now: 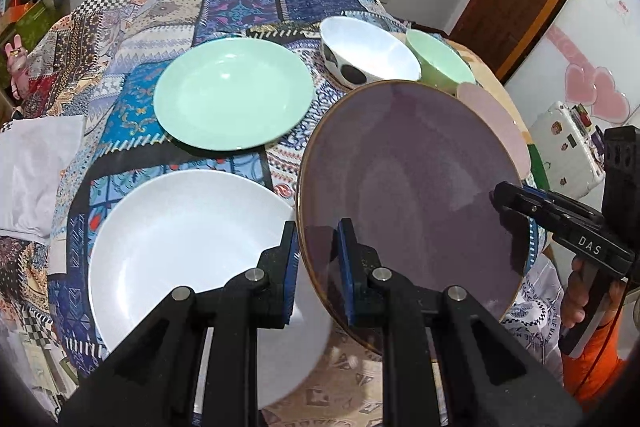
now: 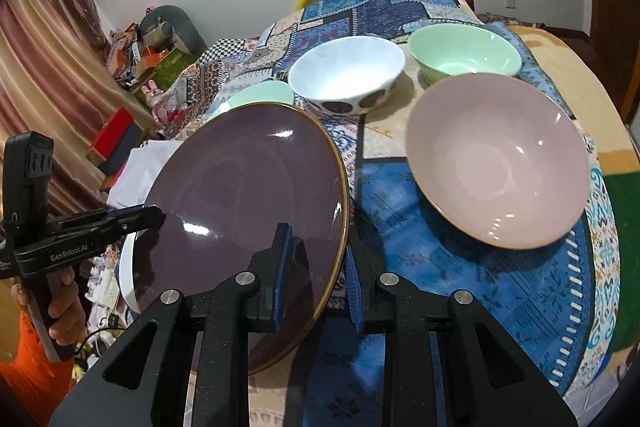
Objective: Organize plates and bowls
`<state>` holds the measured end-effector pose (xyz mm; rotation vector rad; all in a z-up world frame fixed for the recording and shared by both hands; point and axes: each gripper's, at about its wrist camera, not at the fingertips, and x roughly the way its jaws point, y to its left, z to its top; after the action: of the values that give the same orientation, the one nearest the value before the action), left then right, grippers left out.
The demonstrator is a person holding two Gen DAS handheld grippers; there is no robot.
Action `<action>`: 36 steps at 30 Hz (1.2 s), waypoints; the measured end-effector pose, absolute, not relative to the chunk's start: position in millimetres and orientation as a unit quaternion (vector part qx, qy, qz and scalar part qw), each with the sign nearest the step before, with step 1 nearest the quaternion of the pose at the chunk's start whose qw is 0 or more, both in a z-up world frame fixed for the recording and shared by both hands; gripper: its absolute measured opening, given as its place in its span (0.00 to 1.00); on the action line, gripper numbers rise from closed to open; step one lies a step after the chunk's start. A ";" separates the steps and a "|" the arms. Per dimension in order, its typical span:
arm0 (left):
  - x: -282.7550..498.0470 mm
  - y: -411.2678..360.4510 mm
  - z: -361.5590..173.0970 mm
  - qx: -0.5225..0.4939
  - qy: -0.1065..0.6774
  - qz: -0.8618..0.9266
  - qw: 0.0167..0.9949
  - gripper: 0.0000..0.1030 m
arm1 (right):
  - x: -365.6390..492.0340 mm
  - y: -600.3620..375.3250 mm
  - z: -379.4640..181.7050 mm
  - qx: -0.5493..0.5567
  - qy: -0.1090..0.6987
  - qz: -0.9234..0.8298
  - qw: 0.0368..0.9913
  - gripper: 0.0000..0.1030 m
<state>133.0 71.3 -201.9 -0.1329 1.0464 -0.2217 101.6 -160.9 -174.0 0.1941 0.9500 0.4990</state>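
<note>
Both claws grip one purple plate (image 1: 408,187), which is raised off the tabletop (image 2: 460,287) and tilted. Left claw (image 1: 318,255) straddles the rim's left edge, jaws narrowed onto it. Right claw (image 2: 316,267) straddles the opposite edge; its outer pad appears slightly clear of the rim, though distortion makes this uncertain. White plate (image 1: 180,247) lies flat directly left of and below the held plate, nearest the left claw. Beyond it sits the green plate (image 1: 232,93). Pink bowl (image 2: 496,163), spotted bowl (image 2: 344,75) and green bowl (image 2: 464,51) stand farther right.
</note>
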 end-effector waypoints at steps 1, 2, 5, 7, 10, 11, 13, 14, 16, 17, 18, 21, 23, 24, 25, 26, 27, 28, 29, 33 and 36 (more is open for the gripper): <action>133.1 68.7 -203.4 -0.062 0.501 -0.105 0.857 0.18 | 101.2 -162.2 -175.5 0.093 0.453 0.236 0.854 0.22; 133.3 66.4 -205.3 -0.061 0.503 -0.105 0.856 0.18 | 101.2 -163.0 -176.9 0.093 0.455 0.236 0.854 0.22; 134.6 61.0 -210.4 -0.060 0.509 -0.107 0.852 0.18 | 99.8 -169.2 -181.6 0.095 0.459 0.234 0.852 0.22; 135.0 57.0 -214.2 -0.059 0.515 -0.109 0.848 0.18 | 98.8 -175.0 -186.2 0.097 0.461 0.231 0.851 0.22; 137.2 49.3 -221.0 -0.055 0.524 -0.113 0.842 0.18 | 99.3 -180.3 -191.5 0.102 0.467 0.227 0.849 0.22; 137.3 46.9 -222.6 -0.054 0.526 -0.114 0.841 0.18 | 100.1 -182.1 -192.9 0.103 0.469 0.227 0.848 0.22; 139.3 44.1 -225.5 -0.052 0.529 -0.115 0.839 0.18 | 100.7 -185.2 -196.1 0.105 0.472 0.225 0.846 0.22; 141.0 42.9 -227.3 -0.052 0.531 -0.115 0.838 0.18 | 101.0 -186.2 -197.4 0.105 0.473 0.224 0.846 0.22; 143.0 40.6 -230.1 -0.050 0.533 -0.115 0.837 0.18 | 102.5 -189.6 -201.6 0.107 0.476 0.223 0.844 0.22; 144.7 39.3 -232.1 -0.050 0.535 -0.114 0.836 0.18 | 103.0 -189.9 -203.0 0.108 0.478 0.223 0.843 0.22; 146.4 38.1 -234.2 -0.050 0.537 -0.113 0.834 0.18 | 103.6 -190.2 -204.4 0.109 0.479 0.222 0.842 0.22; 149.8 36.9 -239.3 -0.050 0.542 -0.112 0.831 0.18 | 106.6 -191.4 -209.3 0.111 0.484 0.221 0.839 0.22; 152.5 35.6 -242.8 -0.047 0.546 -0.112 0.829 0.18 | 109.4 -191.0 -210.9 0.112 0.487 0.219 0.838 0.22; 153.7 34.5 -243.9 -0.045 0.547 -0.111 0.829 0.18 | 110.4 -191.1 -212.2 0.113 0.489 0.218 0.837 0.22; 155.5 33.4 -245.6 -0.042 0.549 -0.110 0.828 0.18 | 111.6 -192.2 -213.8 0.114 0.490 0.218 0.836 0.22; 156.4 33.0 -247.0 -0.042 0.550 -0.109 0.827 0.18 | 112.6 -192.4 -215.0 0.115 0.491 0.217 0.836 0.22; 158.1 33.3 -248.4 -0.044 0.552 -0.109 0.826 0.18 | 113.4 -193.0 -216.2 0.115 0.492 0.216 0.835 0.22; 158.9 33.4 -249.4 -0.046 0.553 -0.109 0.825 0.18 | 114.0 -192.6 -216.7 0.115 0.493 0.216 0.835 0.22; 160.4 34.1 -251.1 -0.048 0.555 -0.108 0.824 0.18 | 114.6 -192.3 -217.3 0.115 0.493 0.216 0.835 0.22; 162.6 34.1 -255.8 -0.053 0.559 -0.106 0.821 0.18 | 116.4 -191.0 -217.4 0.108 0.491 0.215 0.837 0.22; 162.4 32.7 -255.8 -0.047 0.558 -0.104 0.822 0.19 | 116.9 -192.1 -219.1 0.102 0.492 0.215 0.837 0.22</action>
<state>162.4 32.7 -255.8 -0.0993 1.1876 -0.2213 116.9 -192.1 -219.1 0.2156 1.0414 0.4545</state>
